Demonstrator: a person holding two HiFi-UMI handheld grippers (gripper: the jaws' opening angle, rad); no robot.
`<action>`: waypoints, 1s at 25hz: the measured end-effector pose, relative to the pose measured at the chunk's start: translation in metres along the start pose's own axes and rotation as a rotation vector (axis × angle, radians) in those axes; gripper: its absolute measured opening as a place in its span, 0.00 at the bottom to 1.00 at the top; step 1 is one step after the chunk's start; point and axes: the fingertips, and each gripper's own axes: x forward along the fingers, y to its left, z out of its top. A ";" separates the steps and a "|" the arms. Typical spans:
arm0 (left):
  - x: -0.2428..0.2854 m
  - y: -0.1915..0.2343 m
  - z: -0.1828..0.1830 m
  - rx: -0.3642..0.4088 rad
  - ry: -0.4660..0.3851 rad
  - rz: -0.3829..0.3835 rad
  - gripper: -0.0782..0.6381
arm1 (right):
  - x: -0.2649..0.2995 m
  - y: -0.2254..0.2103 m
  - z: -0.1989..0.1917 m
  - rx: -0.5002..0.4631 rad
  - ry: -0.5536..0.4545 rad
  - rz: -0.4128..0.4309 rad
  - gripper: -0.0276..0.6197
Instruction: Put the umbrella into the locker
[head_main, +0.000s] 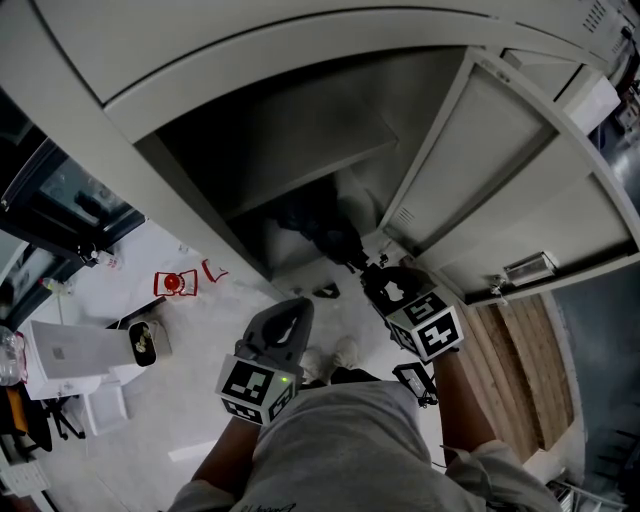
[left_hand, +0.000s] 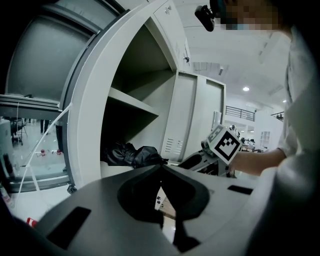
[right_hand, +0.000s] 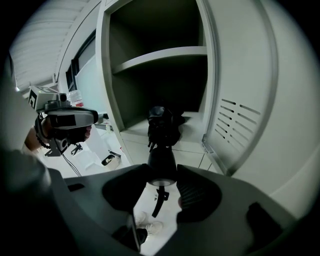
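The folded black umbrella (right_hand: 162, 125) lies in the locker (right_hand: 107, 75)'s lower compartment beneath the shelf (right_hand: 160, 52). Its long axis runs front to back, and its handle (right_hand: 161, 160) juts past the front edge. The right gripper (right_hand: 163, 175)'s jaws clasp that handle. The door (right_hand: 240, 95) stands wide, with free room on either side. The left gripper (left_hand: 161, 167) hovers beside it, jaws together and empty, above the pale floor (head_main: 190, 400).

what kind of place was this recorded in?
Likely an indoor lab or workshop hall: grey metal locker, glossy white floor with scattered gear, ceiling lights over a wide hall.
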 end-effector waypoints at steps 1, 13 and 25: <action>0.000 0.000 0.000 -0.001 -0.001 0.000 0.13 | -0.001 0.000 0.001 -0.002 -0.001 -0.005 0.36; -0.004 0.005 0.001 -0.012 -0.012 0.025 0.13 | 0.001 0.002 0.024 -0.026 -0.017 -0.002 0.36; -0.019 0.026 0.003 -0.030 -0.030 0.100 0.13 | 0.021 0.006 0.061 -0.071 -0.054 0.027 0.36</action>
